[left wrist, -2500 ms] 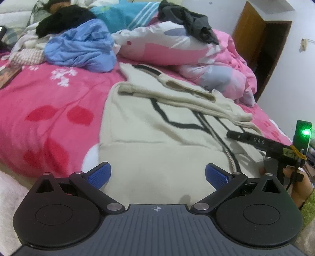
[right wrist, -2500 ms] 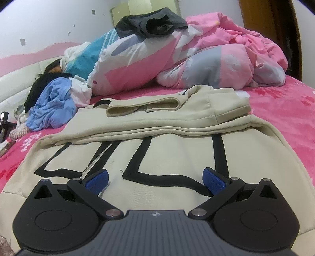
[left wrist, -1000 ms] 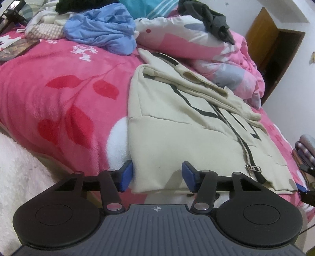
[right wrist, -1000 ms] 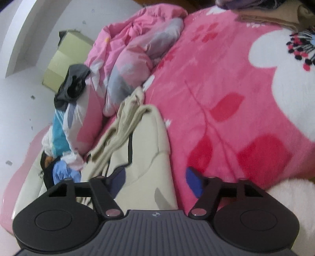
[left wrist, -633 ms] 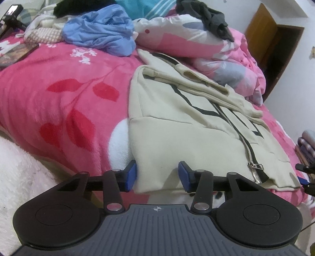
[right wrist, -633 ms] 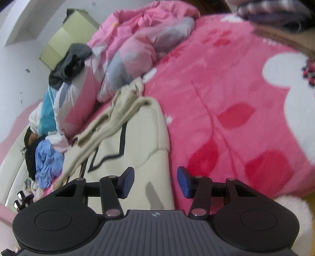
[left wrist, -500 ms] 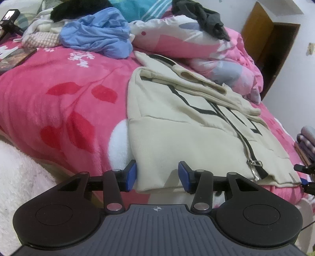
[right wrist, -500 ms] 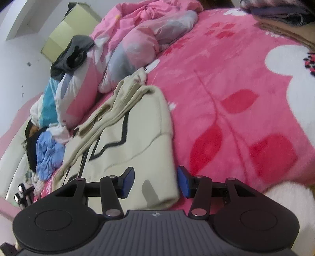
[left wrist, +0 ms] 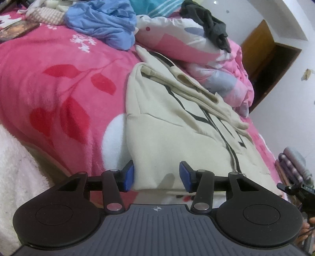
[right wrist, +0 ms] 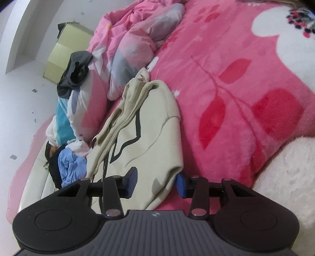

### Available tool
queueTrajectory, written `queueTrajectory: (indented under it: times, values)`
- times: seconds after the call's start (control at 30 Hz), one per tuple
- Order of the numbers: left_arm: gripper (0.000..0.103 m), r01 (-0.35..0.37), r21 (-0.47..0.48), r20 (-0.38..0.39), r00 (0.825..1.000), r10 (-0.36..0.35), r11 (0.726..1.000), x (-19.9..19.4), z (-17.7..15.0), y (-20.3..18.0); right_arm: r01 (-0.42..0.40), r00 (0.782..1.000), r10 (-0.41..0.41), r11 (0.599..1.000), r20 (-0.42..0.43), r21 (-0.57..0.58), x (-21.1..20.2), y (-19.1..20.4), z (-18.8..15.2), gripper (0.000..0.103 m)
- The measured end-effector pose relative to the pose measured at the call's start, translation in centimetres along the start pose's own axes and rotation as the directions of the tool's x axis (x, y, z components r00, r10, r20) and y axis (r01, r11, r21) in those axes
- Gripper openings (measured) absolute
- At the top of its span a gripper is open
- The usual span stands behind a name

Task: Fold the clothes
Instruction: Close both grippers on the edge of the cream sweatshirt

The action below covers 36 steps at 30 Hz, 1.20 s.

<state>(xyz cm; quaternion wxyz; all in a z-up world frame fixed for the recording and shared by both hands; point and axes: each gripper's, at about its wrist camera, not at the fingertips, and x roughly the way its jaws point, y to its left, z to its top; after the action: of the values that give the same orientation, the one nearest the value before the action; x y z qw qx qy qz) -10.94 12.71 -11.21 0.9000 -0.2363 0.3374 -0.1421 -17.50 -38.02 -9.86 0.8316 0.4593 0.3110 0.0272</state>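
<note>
A cream zip hoodie [left wrist: 177,126] with black lines lies flat on the pink blanket, sleeves folded across its upper part. My left gripper [left wrist: 157,175] sits low at the hem's left corner. That corner lies between its blue pads; the left pad touches the side edge and the right pad stands apart over the fabric. In the right wrist view the hoodie [right wrist: 149,134] runs away to the upper left. My right gripper [right wrist: 155,182] straddles the hem's right corner with its jaws closing. The fabric bunches between them, and the pads do not clamp it.
The pink flowered blanket [left wrist: 59,88] covers the bed. Rolled pink quilts [left wrist: 216,78], a blue garment [left wrist: 102,25] and a dark garment [left wrist: 206,13] are heaped behind the hoodie. Folded clothes [left wrist: 293,163] lie at the right, and white fluffy cloth [left wrist: 15,167] at the near edge.
Both grippers came down from over the hoodie's middle to its two hem corners. The right jaws have narrowed and the hem edge has curled up between them. The left gripper has barely shifted lately.
</note>
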Motion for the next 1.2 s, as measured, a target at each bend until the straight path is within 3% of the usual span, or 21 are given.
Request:
queueTrajectory:
  times: [0.03, 0.23, 0.43, 0.53, 0.83, 0.97, 1.2]
  values:
    - [0.048, 0.008, 0.008, 0.007, 1.0, -0.008, 1.0, -0.1, 0.0, -0.1, -0.009, 1.0, 0.009, 1.0, -0.008, 0.008, 0.1, -0.1, -0.2, 0.034]
    - [0.049, 0.068, 0.04, 0.052, 0.996, -0.07, 0.997, -0.8, -0.1, -0.7, -0.06, 0.998, 0.06, 0.998, 0.003, 0.002, 0.2, 0.3, -0.6, 0.031]
    - [0.05, 0.051, 0.051, -0.002, 0.999, -0.051, 0.997, 0.0, -0.6, -0.7, -0.06, 0.998, 0.06, 0.995, -0.004, 0.075, 1.0, -0.6, -1.1, 0.031]
    - [0.056, 0.058, 0.096, 0.0, 0.998, -0.058, 0.994, 0.0, -0.9, -1.3, -0.078, 0.996, 0.081, 0.993, -0.035, 0.09, 1.7, -0.7, -1.7, 0.031]
    - [0.055, 0.125, -0.019, 0.047, 0.991, -0.124, 0.992, -0.3, -0.2, 0.0, -0.107, 0.994, 0.109, 0.989, -0.012, 0.106, 2.3, -0.4, -1.8, 0.031]
    - [0.055, 0.082, 0.051, -0.02, 0.997, -0.081, 0.995, 0.7, -1.1, -0.8, -0.114, 0.993, 0.117, 0.985, -0.015, 0.13, 2.6, -1.0, -2.0, 0.031]
    - [0.051, 0.159, -0.014, 0.109, 0.982, -0.157, 0.987, -0.7, -0.3, -0.3, -0.14, 0.99, 0.141, 0.984, -0.003, 0.11, 2.5, -0.6, -1.9, 0.032]
